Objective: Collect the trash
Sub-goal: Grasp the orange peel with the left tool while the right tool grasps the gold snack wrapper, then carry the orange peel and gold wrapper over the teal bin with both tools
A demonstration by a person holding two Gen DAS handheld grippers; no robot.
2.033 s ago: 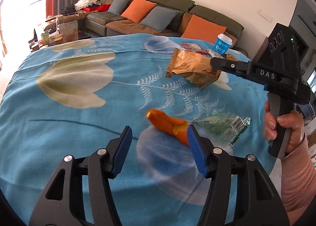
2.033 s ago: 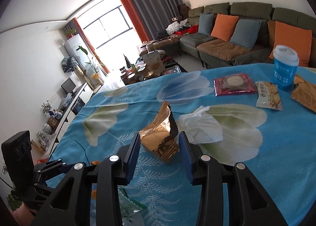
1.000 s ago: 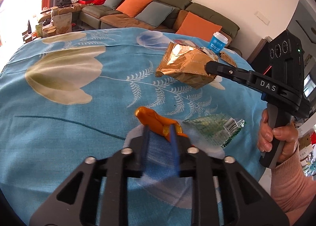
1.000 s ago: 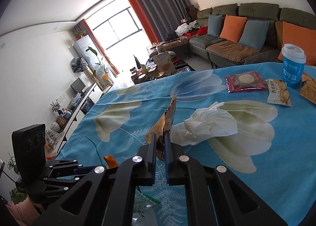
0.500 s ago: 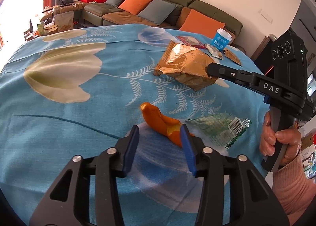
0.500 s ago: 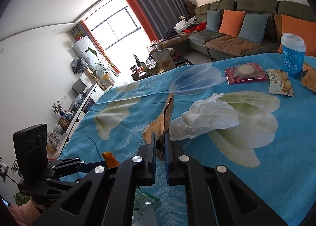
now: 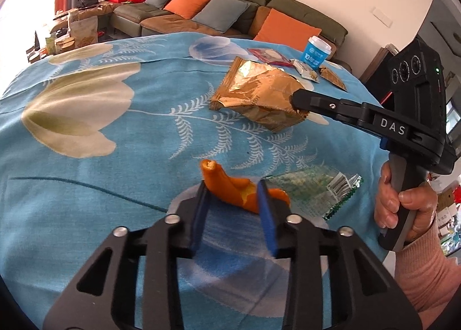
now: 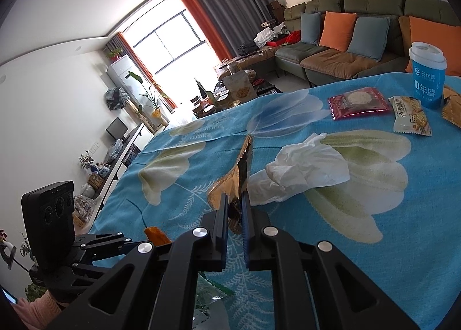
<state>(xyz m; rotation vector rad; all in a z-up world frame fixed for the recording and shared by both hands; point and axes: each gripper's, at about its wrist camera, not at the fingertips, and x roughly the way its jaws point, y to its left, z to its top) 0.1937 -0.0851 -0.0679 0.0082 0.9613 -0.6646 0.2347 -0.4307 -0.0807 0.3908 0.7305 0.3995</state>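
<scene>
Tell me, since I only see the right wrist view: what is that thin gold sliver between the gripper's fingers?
Observer: From the left wrist view it is a crumpled gold snack bag, seen broadside. The right gripper pinches one corner.
Operator: And the orange bit by the other gripper?
Observer: That is a curled orange peel. It sits between the jaws of the left gripper, which are closing on it.
Operator: Who is holding my gripper?
Observer: A hand in a pink sleeve grips its handle.
</scene>
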